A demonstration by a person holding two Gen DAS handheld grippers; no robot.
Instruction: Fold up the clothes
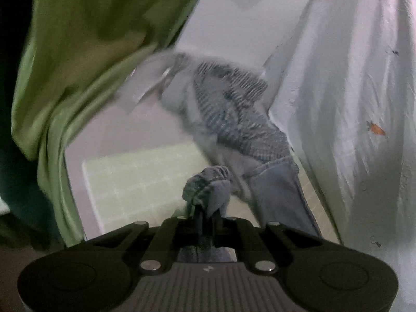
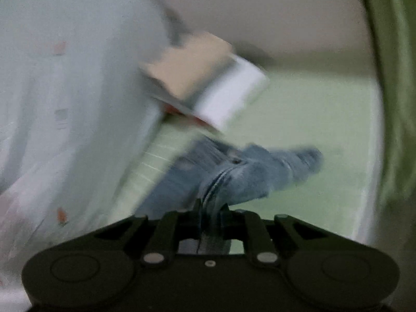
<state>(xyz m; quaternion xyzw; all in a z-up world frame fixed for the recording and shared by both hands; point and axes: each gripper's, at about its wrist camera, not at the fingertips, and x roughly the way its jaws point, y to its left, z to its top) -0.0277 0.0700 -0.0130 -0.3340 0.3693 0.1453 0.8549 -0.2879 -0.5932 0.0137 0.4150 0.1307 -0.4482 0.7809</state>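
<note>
Denim in both my grippers right now. My left gripper [image 1: 205, 213] has its jaws pinched tight on a bunched wad of the jeans [image 1: 244, 119], which run from the bottom centre of that frame up into the middle, lifted off the pale green mat [image 1: 140, 182]. My right gripper [image 2: 212, 210] is clamped just as narrow on a seamed edge of the same jeans [image 2: 234, 176], low centre of its frame, with a leg trailing right over the mat [image 2: 312, 119].

Both views are smeared with motion blur, so the fine detail is gone. White sheet [image 1: 351, 91] fills the right of the left view; green curtain [image 1: 85, 52] hangs upper left. A blurred box [image 2: 205, 78] sits mid-frame in the right view.

Risks, as I judge them: my left hold is on a lump, not a flat edge, so it could slip and skew any fold. Heavy denim swinging loose could also drag the mat or snag the sheet.
</note>
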